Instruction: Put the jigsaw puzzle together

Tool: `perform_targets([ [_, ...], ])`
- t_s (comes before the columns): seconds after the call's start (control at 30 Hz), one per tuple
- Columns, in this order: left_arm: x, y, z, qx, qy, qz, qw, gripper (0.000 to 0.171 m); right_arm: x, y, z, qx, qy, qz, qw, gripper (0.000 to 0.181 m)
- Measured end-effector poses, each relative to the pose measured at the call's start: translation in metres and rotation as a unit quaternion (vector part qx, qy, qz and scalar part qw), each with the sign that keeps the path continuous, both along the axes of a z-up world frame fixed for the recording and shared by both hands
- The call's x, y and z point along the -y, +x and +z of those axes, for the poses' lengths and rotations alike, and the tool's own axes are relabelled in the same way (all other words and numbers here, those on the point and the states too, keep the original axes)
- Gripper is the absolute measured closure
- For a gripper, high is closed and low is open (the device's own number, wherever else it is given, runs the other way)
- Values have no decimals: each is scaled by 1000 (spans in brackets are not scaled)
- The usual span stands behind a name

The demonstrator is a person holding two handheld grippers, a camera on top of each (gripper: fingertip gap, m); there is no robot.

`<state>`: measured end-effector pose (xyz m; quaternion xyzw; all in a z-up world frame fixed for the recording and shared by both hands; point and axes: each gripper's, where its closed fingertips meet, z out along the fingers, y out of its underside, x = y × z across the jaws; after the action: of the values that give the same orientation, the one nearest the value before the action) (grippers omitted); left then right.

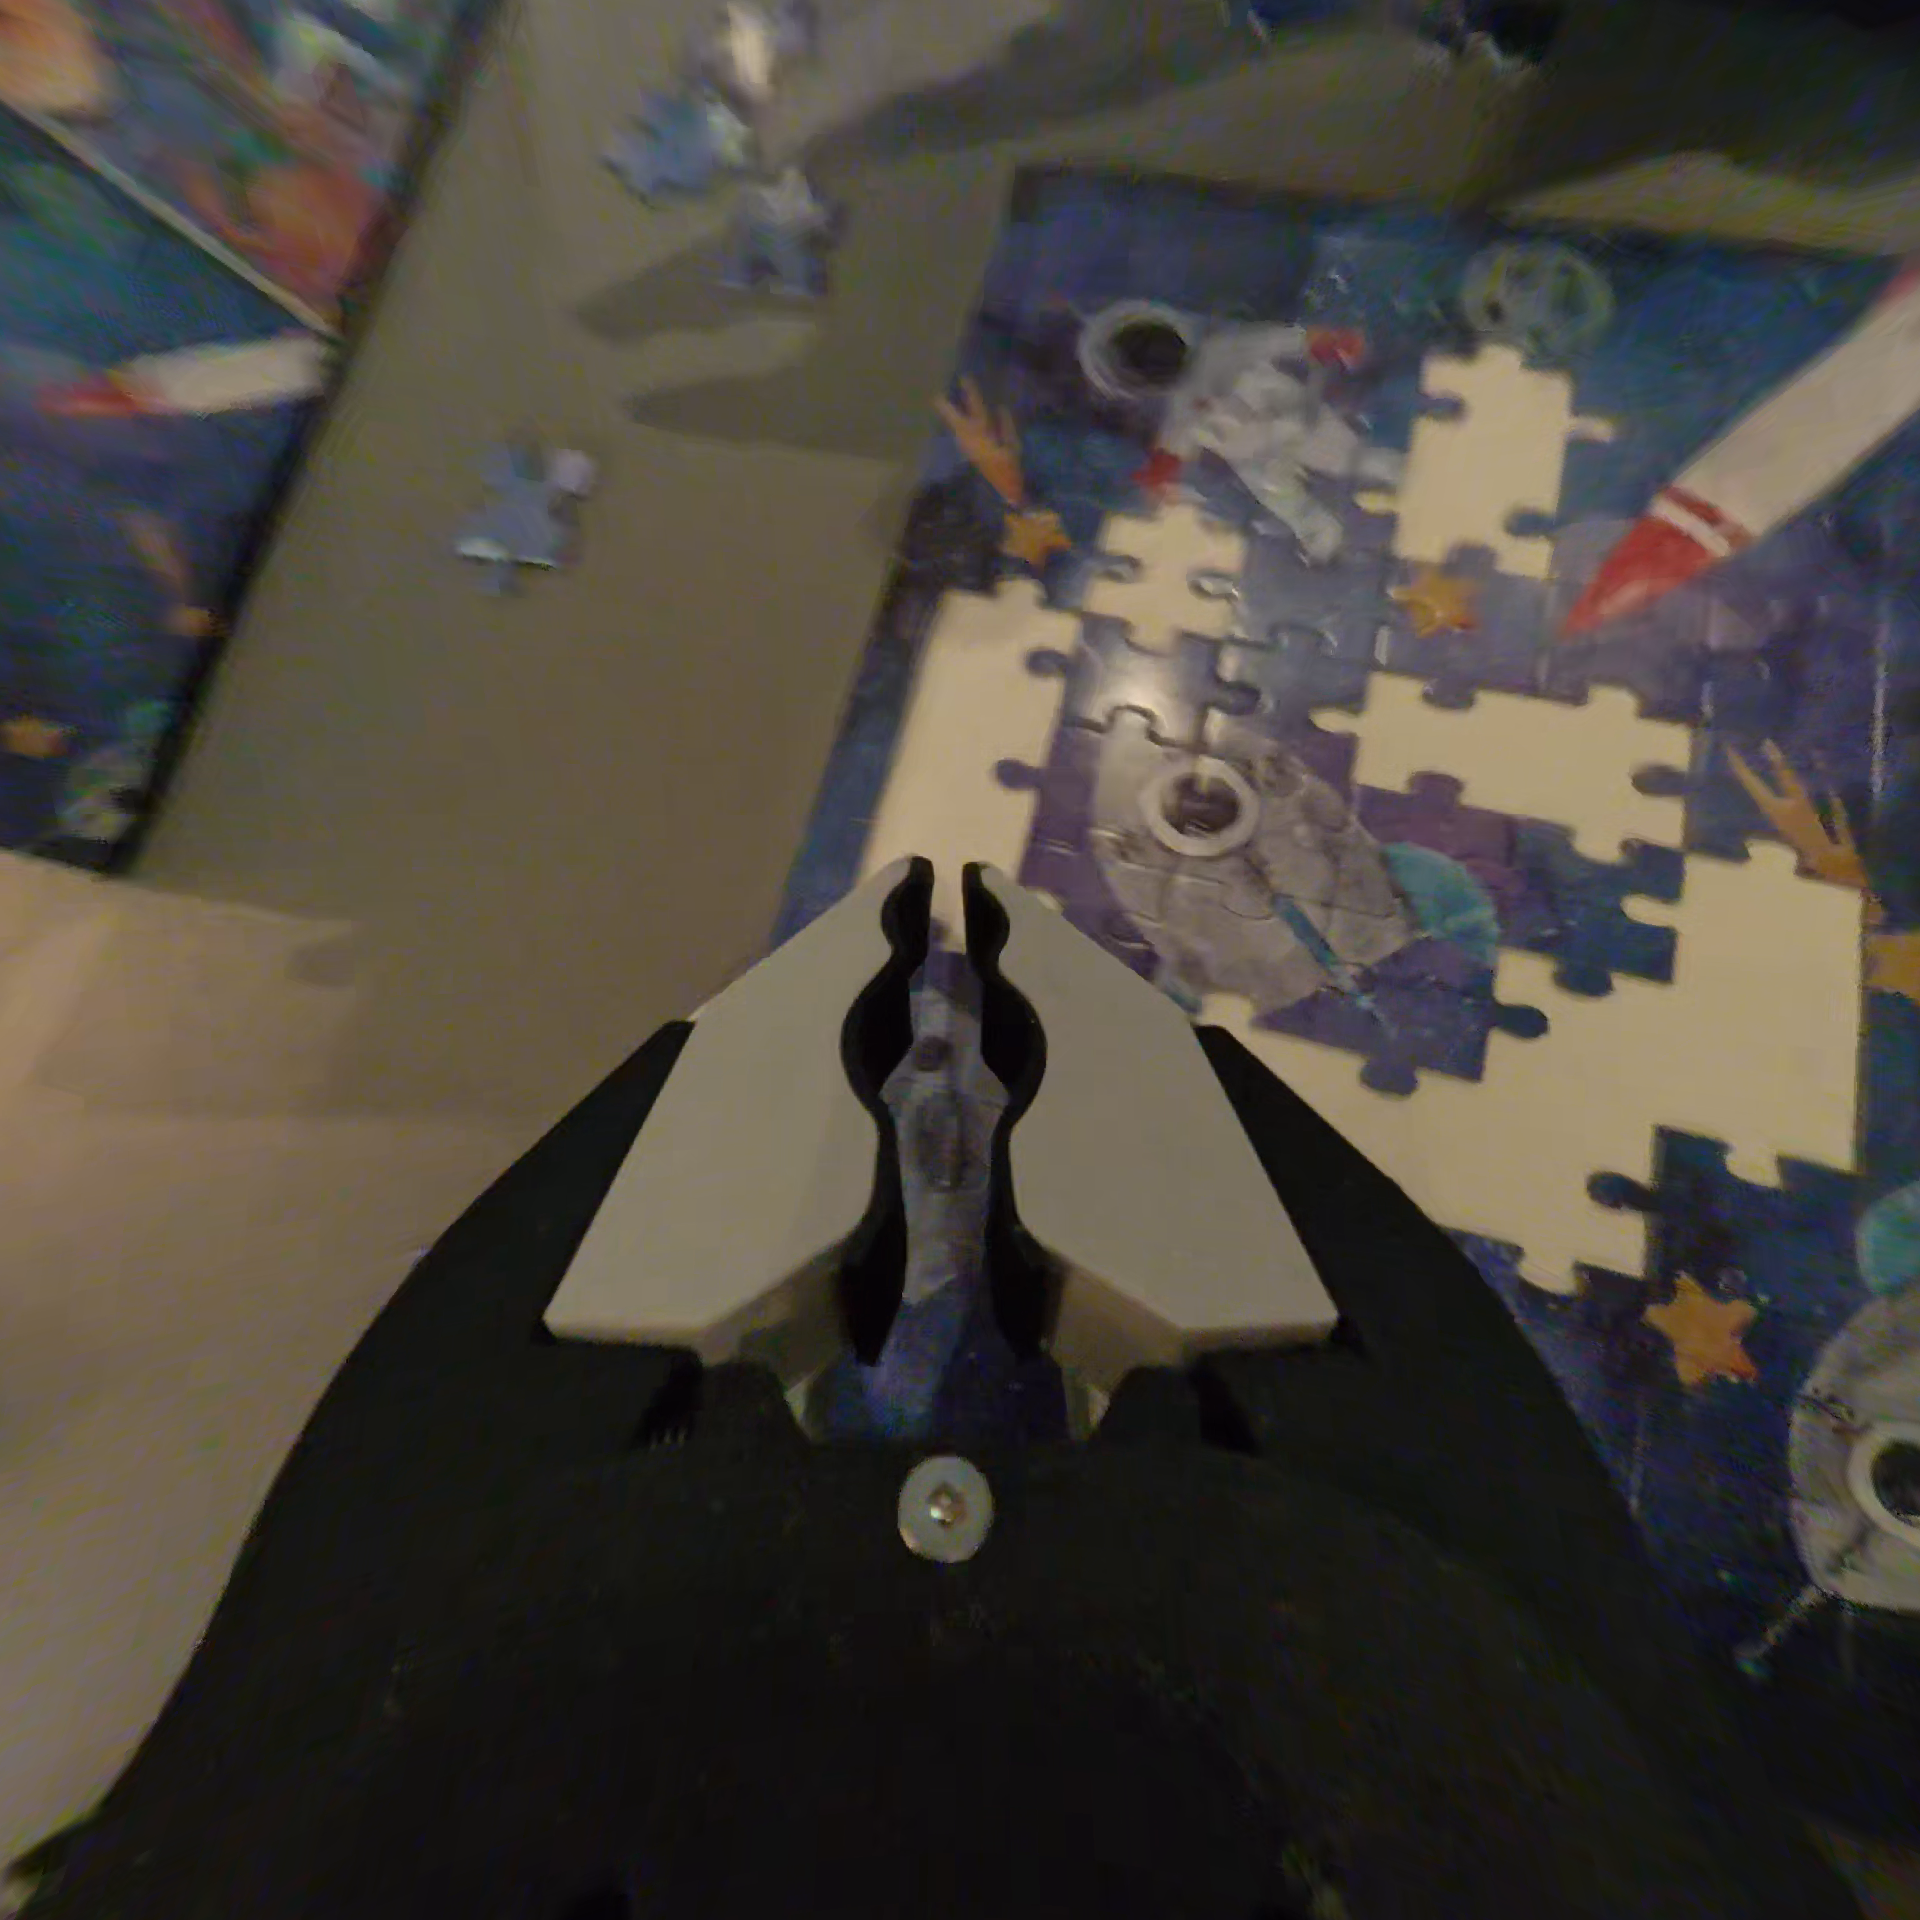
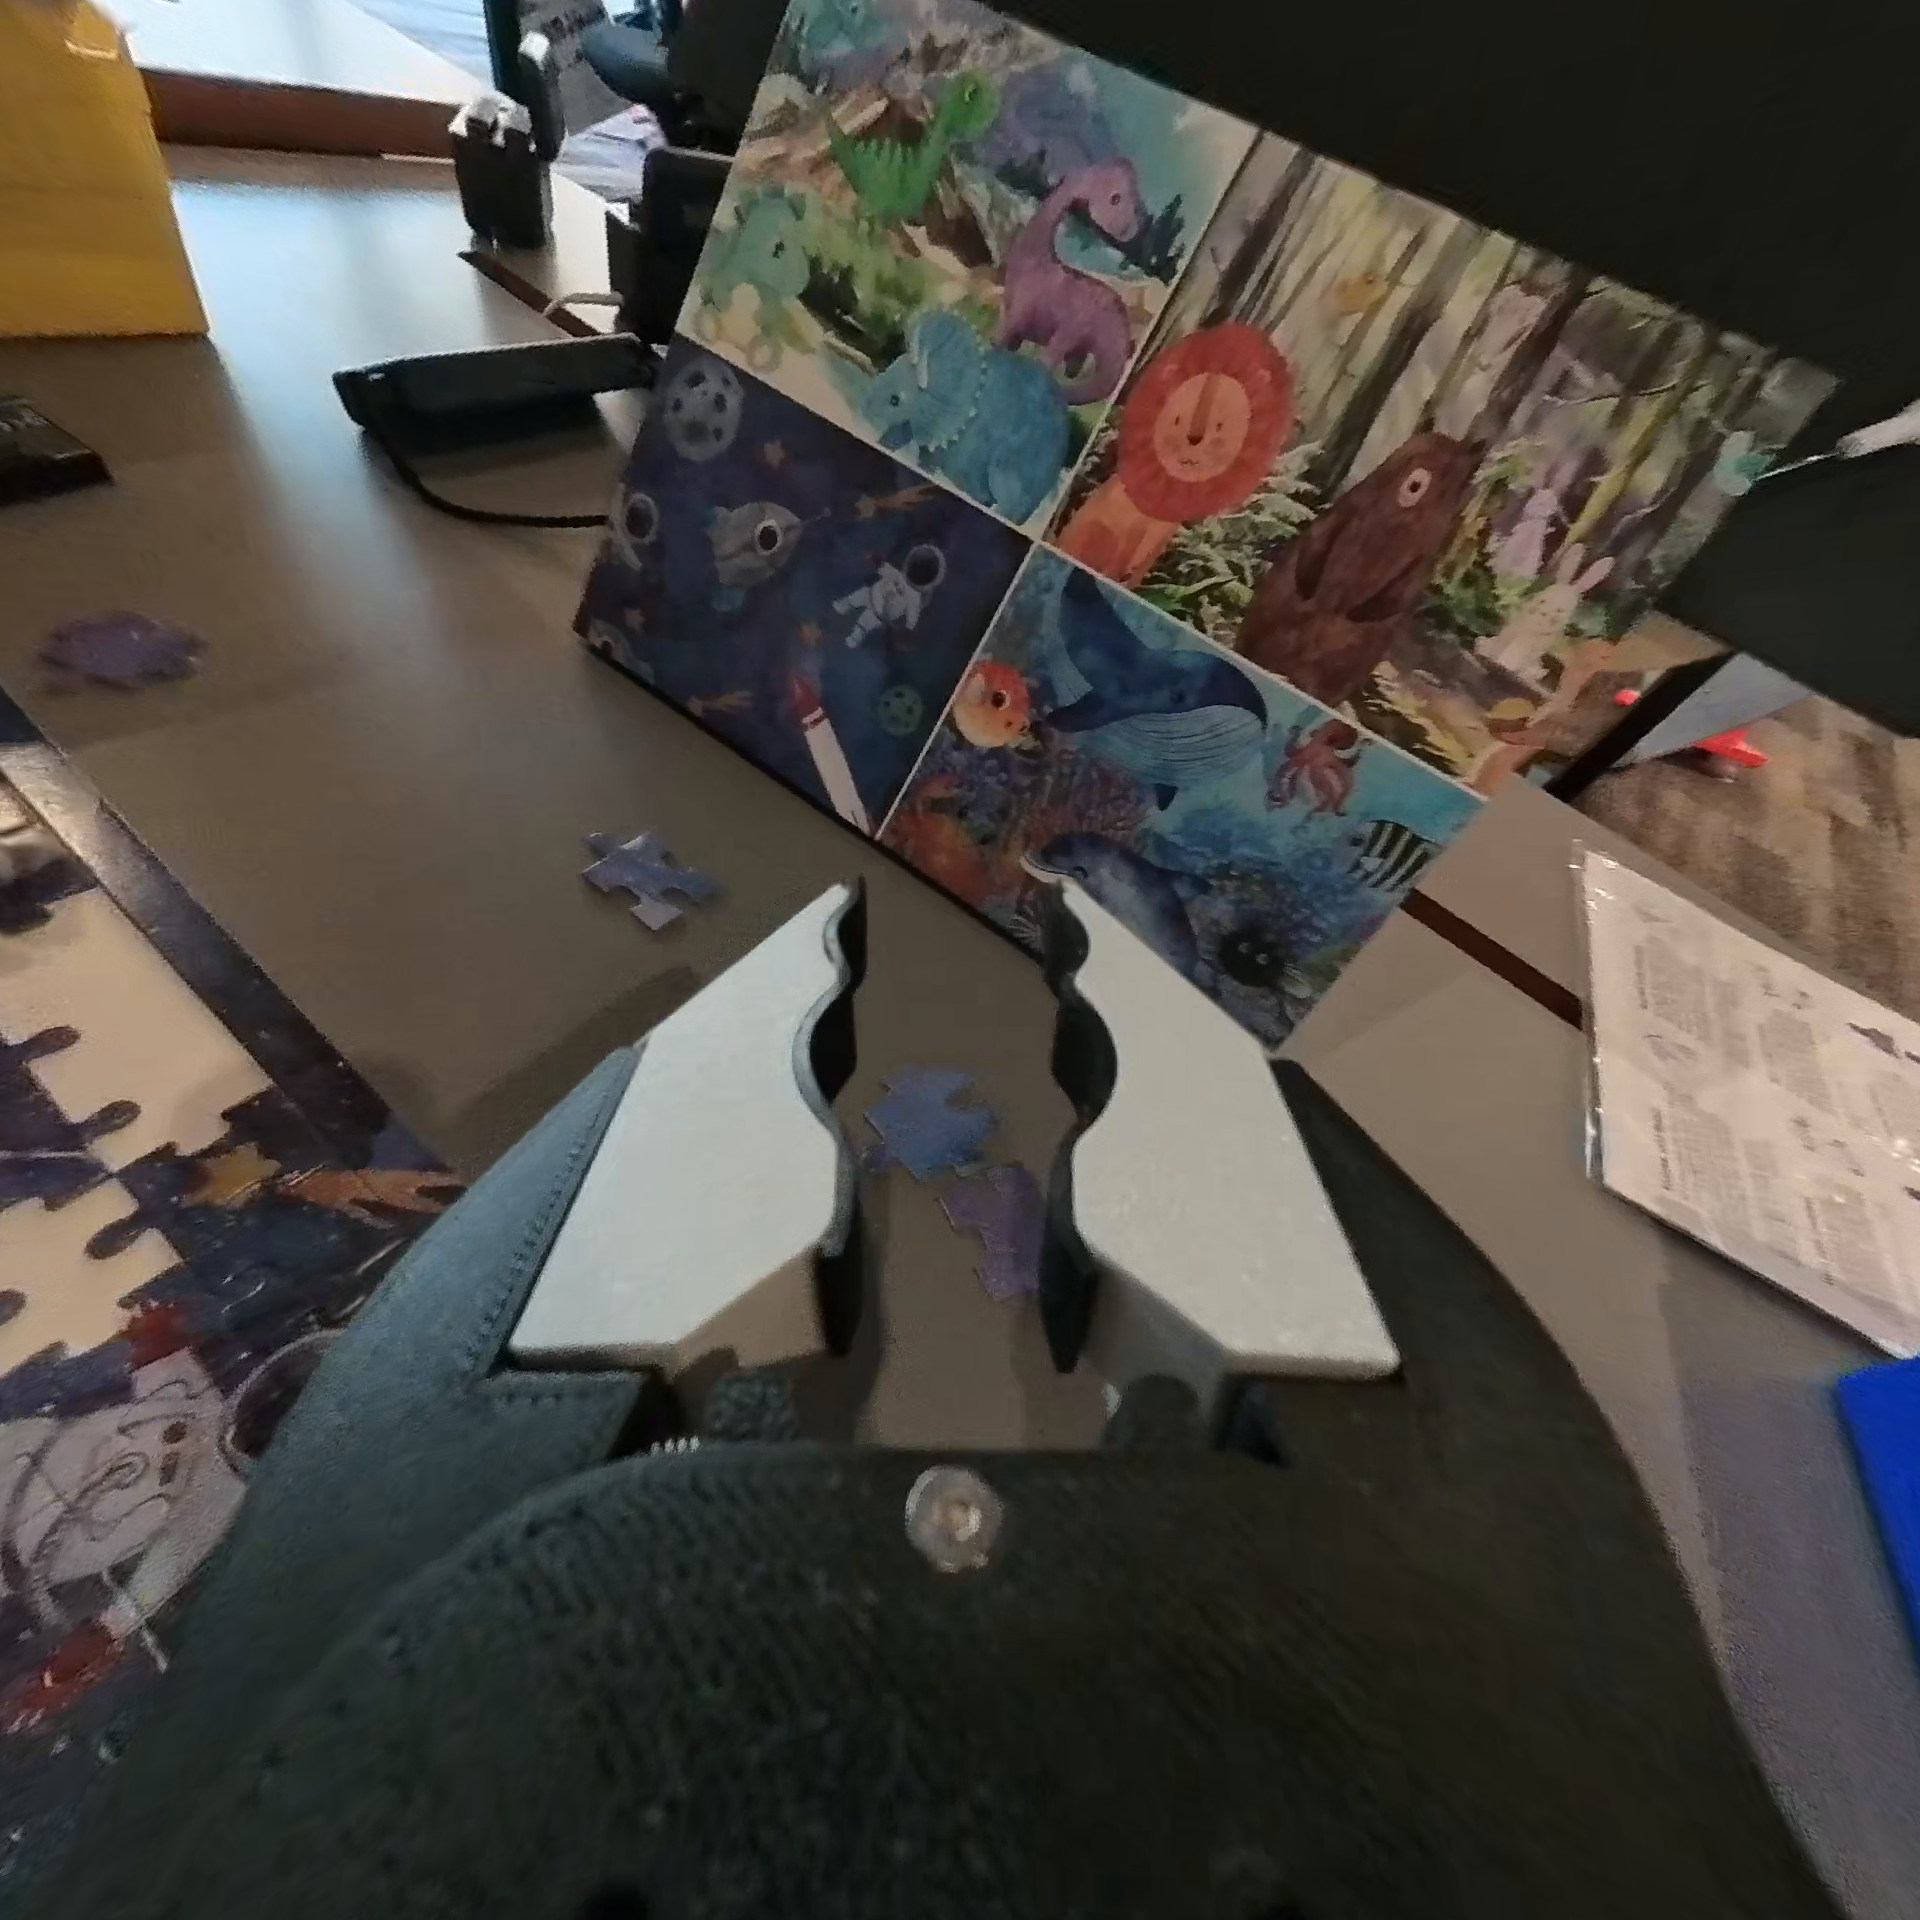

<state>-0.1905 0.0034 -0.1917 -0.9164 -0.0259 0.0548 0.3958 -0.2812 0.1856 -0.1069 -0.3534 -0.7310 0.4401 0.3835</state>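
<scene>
The left tongs [image 1: 940, 883] are closed on a bluish puzzle piece [image 1: 940, 1143], held edge-on between the jaws above the near edge of the space-themed jigsaw puzzle [image 1: 1226, 727], which lies in a tray on the grey counter [image 1: 540, 748]. The right tongs [image 2: 961, 904] stand open and empty, low over two loose pieces [image 2: 925, 1122] that lie just beside each other on the counter.

By the look of it the puzzle is a good part done: the border, an astronaut, a rocket [image 1: 1745, 468] and a central cluster with a ringed porthole are joined, but several pale gaps [image 1: 1538, 748] in the tray are left to fill. Besides the piece in hand and the pair under the right tongs, another loose piece [image 2: 649, 878] lies farther on, one more [image 2: 120, 649] off to the left, and a few blurred ones [image 1: 520, 520] show in the left view.

Beyond them a picture board [image 2: 1143, 499] leans upright, showing four scenes: dinosaurs, forest animals, sea creatures and space. It carries no legible wording. A printed sheet in a clear sleeve [image 2: 1745, 1122] lies to the right; its text is too small to read.
</scene>
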Motion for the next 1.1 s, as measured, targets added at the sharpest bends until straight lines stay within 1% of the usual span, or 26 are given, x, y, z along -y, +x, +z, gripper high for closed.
perform_targets([
  [0.07, 3, -18, 24, -13, 60, 44, 997, 168, -6, 0, 5, -3, -14, -5, 1000, 148],
  [0.13, 10, -33, 48, -19, 122, 83, 989, 170, -13, 0, 10, -7, -24, -12, 1000, 148],
  [0.2, 21, -45, 63, -24, 162, 113, 980, 169, -26, 0, 17, -18, -15, -29, 999, 148],
  [0.27, 31, -57, 69, -30, 180, 143, 973, 167, -43, 2, 29, -41, -4, -52, 998, 149],
  [0.37, 35, -64, 77, -38, 204, 165, 964, 159, -64, 7, 44, -64, -26, -69, 995, 151],
  [0.5, 38, -71, 75, -74, 188, 184, 962, 156, -82, 14, 43, -53, -63, -60, 995, 153],
  [0.57, 42, -76, 76, -95, 183, 199, 958, 156, -94, 15, 41, -47, -63, -68, 995, 154],
  [0.6, 44, -77, 81, -107, 189, 201, 955, 157, -100, 16, 40, -47, -60, -76, 994, 154],
  [0.63, 48, -77, 91, -129, 204, 204, 949, 158, -106, 17, 41, -47, -59, -82, 994, 155],
  [0.67, 53, -76, 106, -159, 229, 209, 937, 162, -111, 19, 41, -49, -59, -87, 993, 156],
  [0.7, 59, -75, 120, -189, 257, 218, 922, 169, -115, 20, 42, -52, -61, -90, 993, 157],
  [0.73, 67, -75, 133, -212, 284, 231, 906, 171, -118, 20, 43, -53, -64, -92, 992, 157],
  [0.77, 75, -78, 144, -228, 308, 253, 888, 171, -120, 20, 42, -53, -70, -92, 992, 158],
  [0.8, 84, -83, 149, -233, 322, 276, 875, 171, -119, 20, 41, -51, -75, -90, 992, 158],
  [0.83, 89, -88, 149, -227, 326, 291, 870, 171, -117, 19, 39, -47, -80, -86, 992, 158],
  [0.93, 93, -98, 140, -191, 315, 312, 876, 171, -105, 16, 29, -29, -75, -70, 994, 158],
  [1.03, 96, -98, 142, -198, 321, 317, 870, 171, -98, 13, 13, -11, -16, -75, 997, 157],
  [1.1, 93, -98, 138, -200, 308, 314, 875, 171, -97, 11, 3, -2, 33, -82, 996, 156],
])
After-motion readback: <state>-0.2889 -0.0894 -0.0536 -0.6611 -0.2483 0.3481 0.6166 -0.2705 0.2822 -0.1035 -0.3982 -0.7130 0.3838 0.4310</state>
